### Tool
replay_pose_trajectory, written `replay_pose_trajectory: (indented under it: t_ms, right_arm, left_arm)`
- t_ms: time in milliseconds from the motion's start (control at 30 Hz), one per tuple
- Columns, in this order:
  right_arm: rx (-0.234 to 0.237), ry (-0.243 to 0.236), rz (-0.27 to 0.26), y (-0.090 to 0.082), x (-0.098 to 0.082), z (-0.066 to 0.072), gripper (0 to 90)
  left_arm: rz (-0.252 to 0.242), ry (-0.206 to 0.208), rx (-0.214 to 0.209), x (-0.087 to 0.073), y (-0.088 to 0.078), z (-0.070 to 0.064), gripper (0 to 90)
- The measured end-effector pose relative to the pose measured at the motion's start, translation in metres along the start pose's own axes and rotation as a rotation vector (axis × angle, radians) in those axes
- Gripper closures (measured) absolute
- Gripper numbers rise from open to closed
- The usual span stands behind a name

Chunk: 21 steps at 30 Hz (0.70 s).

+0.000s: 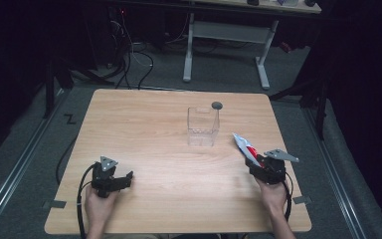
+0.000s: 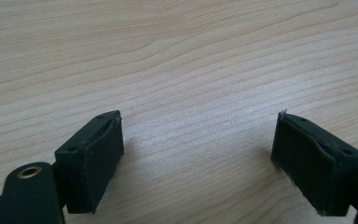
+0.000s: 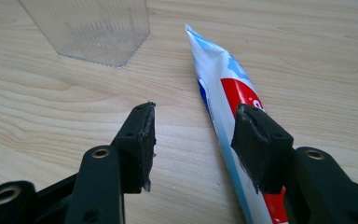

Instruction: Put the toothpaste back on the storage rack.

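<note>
Near the surface's right edge, right claw (image 3: 193, 149) gapes beside toothpaste tube (image 3: 228, 88), one jaw overlapping it, risking a shove; left claw (image 2: 200, 163) wide, empty.

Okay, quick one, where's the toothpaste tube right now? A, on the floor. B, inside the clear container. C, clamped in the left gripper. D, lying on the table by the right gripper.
D: the toothpaste tube lies flat on the table beside the open right gripper, outside the clear container.
</note>
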State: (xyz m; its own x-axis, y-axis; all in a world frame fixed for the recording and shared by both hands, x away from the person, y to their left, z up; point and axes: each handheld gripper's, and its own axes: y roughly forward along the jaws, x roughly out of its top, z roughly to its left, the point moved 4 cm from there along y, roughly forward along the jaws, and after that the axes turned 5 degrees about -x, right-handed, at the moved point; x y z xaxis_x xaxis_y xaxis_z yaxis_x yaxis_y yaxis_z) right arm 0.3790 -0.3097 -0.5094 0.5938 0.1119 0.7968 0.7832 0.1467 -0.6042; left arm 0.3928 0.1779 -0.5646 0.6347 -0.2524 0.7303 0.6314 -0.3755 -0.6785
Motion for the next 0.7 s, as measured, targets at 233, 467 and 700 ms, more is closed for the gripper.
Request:
replay_pose_trajectory:
  t_ms: [233,467,700]
  right_arm:
    - [-0.01,0.003,0.017,0.009,0.007,-0.005,48.6]
    - [-0.014,0.003,0.039,0.016,0.01,-0.008,48.7]
    - [-0.014,-0.018,0.083,0.027,0.017,-0.012,47.3]
  left_arm:
    - [0.0,-0.001,-0.002,0.0,0.0,0.0,17.2]
    - [0.0,-0.002,-0.001,0.0,0.0,0.0,17.2]
    - [0.0,-0.002,-0.001,0.0,0.0,0.0,17.2]
